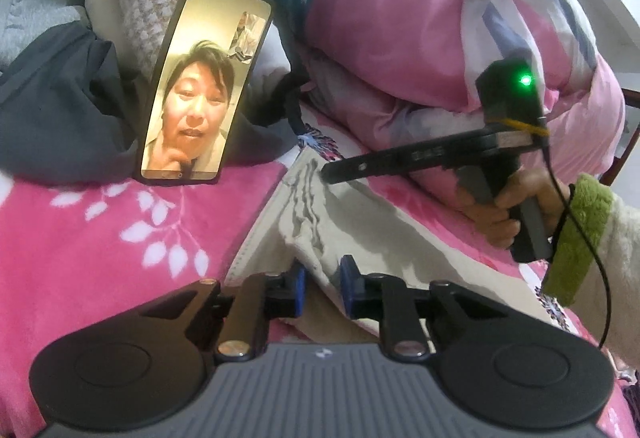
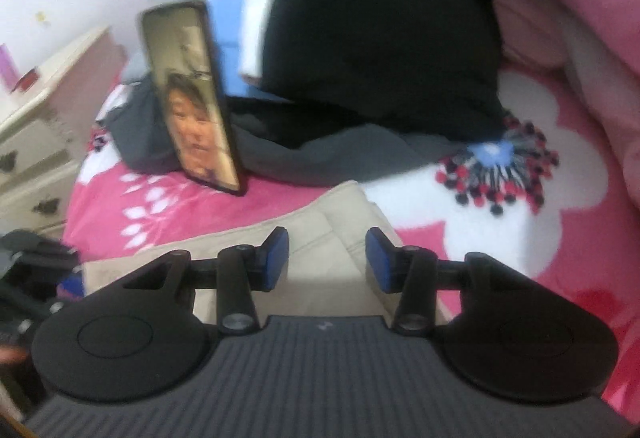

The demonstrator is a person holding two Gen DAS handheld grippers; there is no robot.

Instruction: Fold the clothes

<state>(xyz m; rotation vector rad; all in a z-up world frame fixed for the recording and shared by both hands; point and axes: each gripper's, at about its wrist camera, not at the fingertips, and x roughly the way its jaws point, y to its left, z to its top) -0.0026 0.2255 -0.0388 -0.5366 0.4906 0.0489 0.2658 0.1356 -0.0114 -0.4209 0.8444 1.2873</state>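
Cloth: beige garment (image 1: 352, 222), looked soft, light; best taken at the edge.
Left gripper (image 1: 322, 292): pinched its near fold.
Right gripper (image 2: 327, 258): half open, empty, above it.

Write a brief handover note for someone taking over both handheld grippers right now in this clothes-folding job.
Left gripper: shut on a raised ridge at the near end of the beige fabric garment.
Right gripper: open, holding nothing, tips over the garment's far end.
The garment lies rumpled on the pink floral fleece blanket. A black-framed smartphone stands propped just beyond it against dark grey clothing.
Done: one grip taken; no finished fold shows.
Left: grip the far end, make the fold, and probably keep clear of the phone.
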